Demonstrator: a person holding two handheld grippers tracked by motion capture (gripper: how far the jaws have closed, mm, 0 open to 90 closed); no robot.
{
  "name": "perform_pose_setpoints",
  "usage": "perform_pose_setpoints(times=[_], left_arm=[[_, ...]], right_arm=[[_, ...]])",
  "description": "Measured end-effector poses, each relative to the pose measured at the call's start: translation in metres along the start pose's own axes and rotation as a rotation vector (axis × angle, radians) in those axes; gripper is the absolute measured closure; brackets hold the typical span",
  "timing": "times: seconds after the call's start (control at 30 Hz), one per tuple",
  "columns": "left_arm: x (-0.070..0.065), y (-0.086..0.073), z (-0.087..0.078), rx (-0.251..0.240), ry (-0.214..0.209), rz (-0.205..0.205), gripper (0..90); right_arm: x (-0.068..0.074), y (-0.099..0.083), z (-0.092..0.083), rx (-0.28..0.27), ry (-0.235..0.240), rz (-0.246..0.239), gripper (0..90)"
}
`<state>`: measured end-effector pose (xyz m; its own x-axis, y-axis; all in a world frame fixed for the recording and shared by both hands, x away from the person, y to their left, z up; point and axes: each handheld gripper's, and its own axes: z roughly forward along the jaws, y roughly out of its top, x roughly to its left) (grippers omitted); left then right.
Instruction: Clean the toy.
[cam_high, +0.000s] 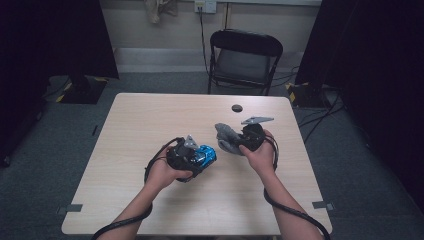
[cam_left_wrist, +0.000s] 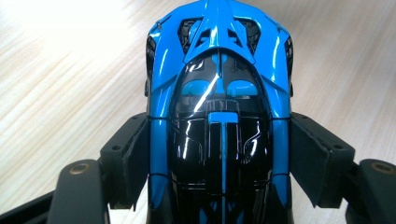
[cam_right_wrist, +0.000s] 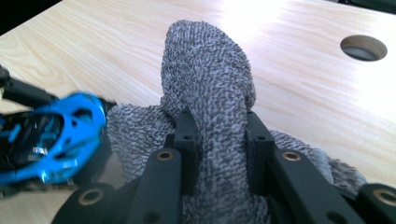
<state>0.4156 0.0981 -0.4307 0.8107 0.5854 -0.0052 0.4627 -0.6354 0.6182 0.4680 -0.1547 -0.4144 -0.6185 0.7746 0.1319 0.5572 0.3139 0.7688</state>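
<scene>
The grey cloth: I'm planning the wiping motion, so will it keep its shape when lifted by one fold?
Probably not. The grey cloth bunches and folds between the right tongs, so it looks floppy. Its looped terry surface likely grips well, and it seems light.

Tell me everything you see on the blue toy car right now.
The car is glossy bright blue with a black canopy and a blue centre stripe, like hard shiny plastic, with open black vents at its far end. It looks whole. The left claw grips it by the flanks, both pads pressed to its sides, its length running away along the jaws. In the high view it sits over the table, left of the grey cloth; whether it touches either I can't tell.
</scene>
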Motion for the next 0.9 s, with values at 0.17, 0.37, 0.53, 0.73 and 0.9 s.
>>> perform_pose_setpoints(times=[0.17,0.37,0.53,0.73,0.9], left_arm=[[-0.007,0.001,0.003,0.002,-0.018,0.017,28.0],[-0.014,0.004,0.006,0.0,-0.043,0.034,28.0],[-0.021,0.007,0.009,-0.001,-0.057,0.05,28.0],[-0.028,0.013,0.009,-0.009,-0.071,0.073,28.0],[-0.025,0.013,0.01,-0.008,-0.064,0.066,28.0]], right_arm=[[0.003,0.009,0.003,0.006,-0.005,-0.011,72.4],[0.008,0.014,0.008,0.008,-0.002,-0.014,72.4],[0.014,0.014,0.014,0.014,0.009,-0.02,72.3],[0.021,0.014,0.022,0.025,0.027,-0.025,72.4],[0.029,0.01,0.028,0.053,0.044,-0.048,72.4]])
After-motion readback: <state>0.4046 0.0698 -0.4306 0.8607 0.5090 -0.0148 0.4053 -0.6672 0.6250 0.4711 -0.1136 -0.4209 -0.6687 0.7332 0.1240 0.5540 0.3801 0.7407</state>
